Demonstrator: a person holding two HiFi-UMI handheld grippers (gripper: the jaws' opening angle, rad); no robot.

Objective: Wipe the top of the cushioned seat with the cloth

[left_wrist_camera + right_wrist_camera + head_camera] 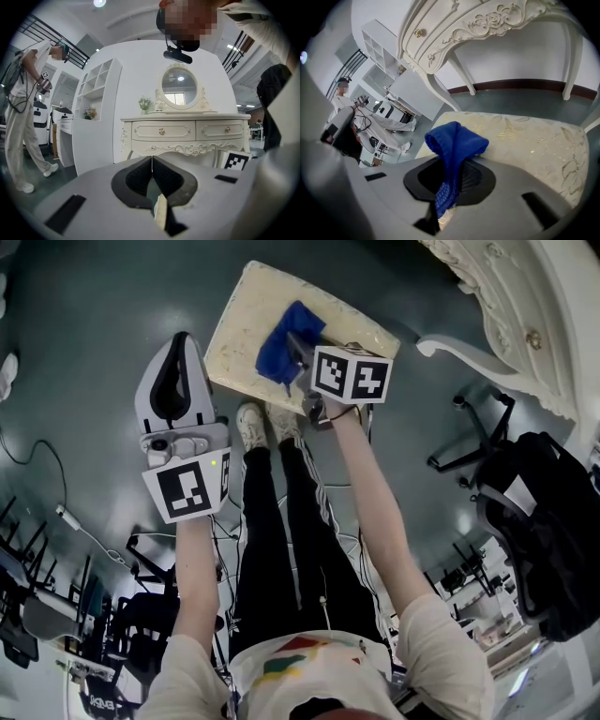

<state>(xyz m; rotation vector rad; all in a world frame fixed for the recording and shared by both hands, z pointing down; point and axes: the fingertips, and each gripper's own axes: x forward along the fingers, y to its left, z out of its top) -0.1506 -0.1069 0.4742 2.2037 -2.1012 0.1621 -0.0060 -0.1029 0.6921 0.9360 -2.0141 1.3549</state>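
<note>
Right gripper (451,176) is clenched on the blue cloth (459,136), a narrow strip of it running down between the jaws and a loose bunch standing up past the tips. That bunch sits over the cushioned seat (246,329), near the middle of its cream, gold-patterned top, which stands on the dark floor just beside the white dressing table (187,131). Left gripper (181,345) hangs off the seat's left edge with its jaws pressed together on nothing, taking no part.

Now the feel of it: the cloth looks light, soft and floppy, a knit that folds over itself, so it should drape and trail rather than push. The pinch at one fold looks secure, but a lower, flatter press would likely put more fabric on the top. The cushion looks padded, and I'd expect it to give under pressure and the textured cover to drag on the knit, so long, even strokes suit it.
</note>
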